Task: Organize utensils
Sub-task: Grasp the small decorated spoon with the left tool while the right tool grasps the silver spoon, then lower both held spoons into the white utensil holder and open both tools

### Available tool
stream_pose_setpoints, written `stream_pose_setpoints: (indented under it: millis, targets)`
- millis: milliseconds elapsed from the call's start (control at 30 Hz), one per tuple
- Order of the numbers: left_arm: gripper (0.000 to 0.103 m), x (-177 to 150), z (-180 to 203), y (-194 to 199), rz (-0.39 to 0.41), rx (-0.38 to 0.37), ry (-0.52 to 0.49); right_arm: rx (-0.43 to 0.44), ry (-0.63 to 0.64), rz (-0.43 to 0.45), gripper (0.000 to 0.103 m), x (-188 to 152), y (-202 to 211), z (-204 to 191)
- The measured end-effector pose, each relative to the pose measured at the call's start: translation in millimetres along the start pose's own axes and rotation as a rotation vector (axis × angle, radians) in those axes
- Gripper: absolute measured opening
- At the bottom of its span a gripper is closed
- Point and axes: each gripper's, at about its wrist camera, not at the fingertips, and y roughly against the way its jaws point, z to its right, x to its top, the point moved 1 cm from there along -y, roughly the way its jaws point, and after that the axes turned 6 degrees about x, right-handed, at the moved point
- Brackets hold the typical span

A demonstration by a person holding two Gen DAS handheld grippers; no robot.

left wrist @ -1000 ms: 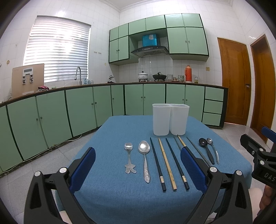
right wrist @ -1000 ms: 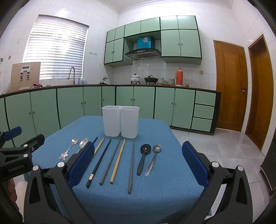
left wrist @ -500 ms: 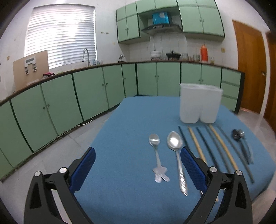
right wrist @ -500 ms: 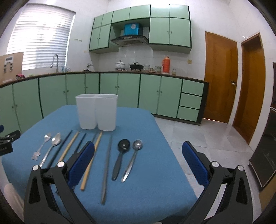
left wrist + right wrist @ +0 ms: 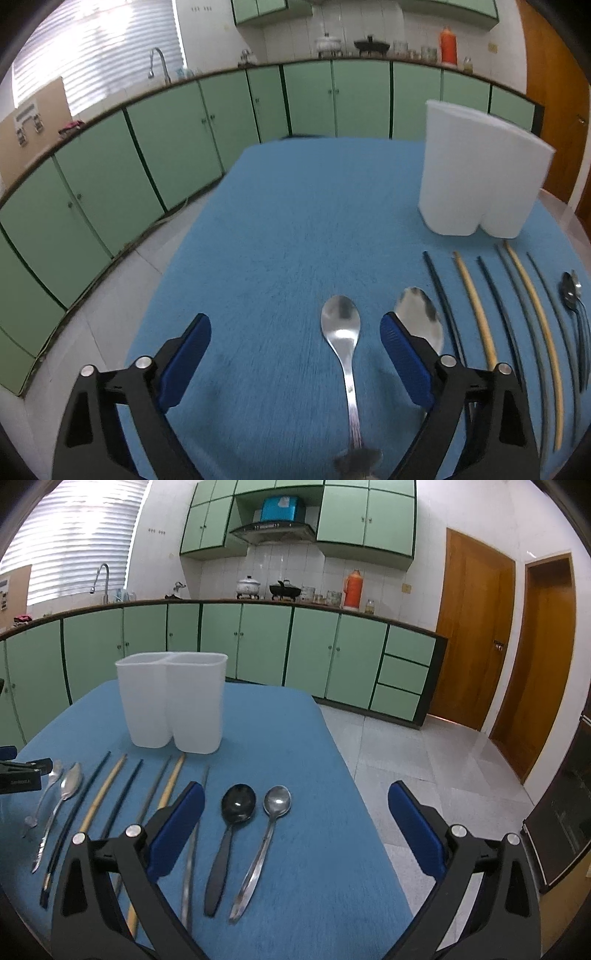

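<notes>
A: so where's everything laid out?
B: utensils are lined up on the blue bench (image 5: pixel 295 738) before the white holder (image 5: pixel 171 701). Left claw (image 5: pixel 295 354) is spread around a small spoon (image 5: pixel 341 332), right claw (image 5: pixel 295 830) is held wide apart too.

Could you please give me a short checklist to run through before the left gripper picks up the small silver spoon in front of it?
1. Left gripper open: ok, blue pads spread wide.
2. Small silver spoon between its fingers: ok, though it sits nearer the right finger than the left.
3. Neighbour clearance: not ok, the right finger overlaps the larger silver spoon in the left wrist view.
4. White two-compartment plastic holder upright and free: ok, both compartments look empty.
5. Right gripper out of the way: ok, open above the black spoon at the far end of the row.
6. Height above the blue tablecloth: cannot tell.
</notes>
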Motion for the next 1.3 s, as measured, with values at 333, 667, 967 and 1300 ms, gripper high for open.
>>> stream_pose_setpoints:
  millis: [333, 667, 967, 1300]
  targets:
    - [0.081, 8, 3, -29, -0.081, -0.041, 0.003, 0.011, -0.001, -0.100, 0.080, 4, -40, 9]
    - [0.040, 6, 5, -24, -0.070, -0.129, 0.002, 0.081, -0.032, -0.248, 0.061, 0, -73, 17]
    - [0.026, 2, -2, -19, -0.056, -0.166, 0.017, 0.101, -0.046, -0.345, 0.050, 0, -98, 12]
    - [0.026, 2, -3, -14, -0.032, -0.171, 0.008, 0.153, -0.070, -0.402, 0.028, 0, -110, 12]
